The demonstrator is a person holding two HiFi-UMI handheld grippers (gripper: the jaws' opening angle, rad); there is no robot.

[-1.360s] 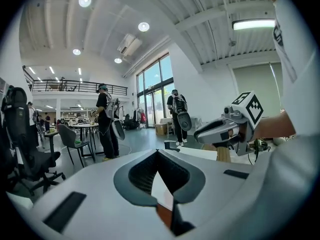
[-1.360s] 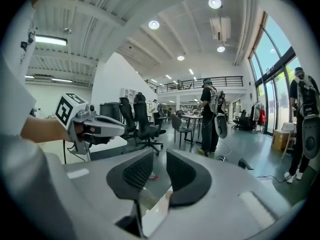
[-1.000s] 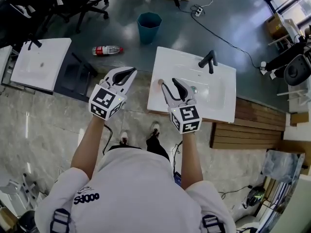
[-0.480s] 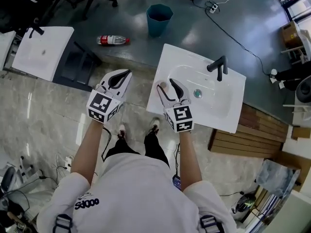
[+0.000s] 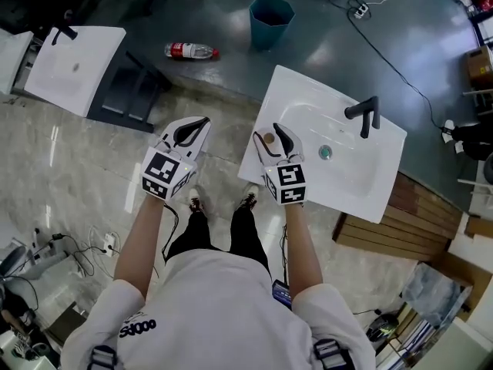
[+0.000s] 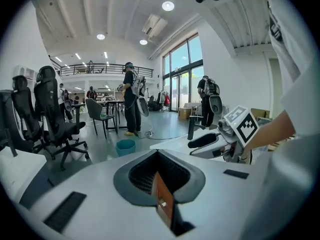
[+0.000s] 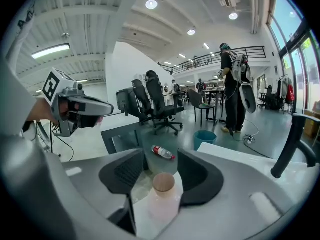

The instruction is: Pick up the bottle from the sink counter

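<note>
A small pale bottle (image 5: 269, 139) with a brown cap stands on the near left corner of the white sink counter (image 5: 308, 91). My right gripper (image 5: 267, 132) reaches over that corner, and its jaws are opening. In the right gripper view the bottle (image 7: 162, 196) stands upright between the two jaws of the right gripper (image 7: 161, 156); the pads do not press on it. Out over the floor to the left of the sink, my left gripper (image 5: 205, 121) is shut and holds nothing. The left gripper view shows the left gripper (image 6: 159, 156) with its jaws meeting.
A black faucet (image 5: 366, 112) and a drain (image 5: 326, 153) lie further right in the basin. On the floor beyond lie a plastic bottle (image 5: 191, 50) with a red label and a teal bin (image 5: 271, 10). A second sink (image 5: 73, 68) is at the far left. Wooden boards (image 5: 385, 230) lie at the right.
The right gripper has shifted left so the bottle now stands between its jaws, and the jaws have spread wider. The left gripper stays shut beside the sink.
</note>
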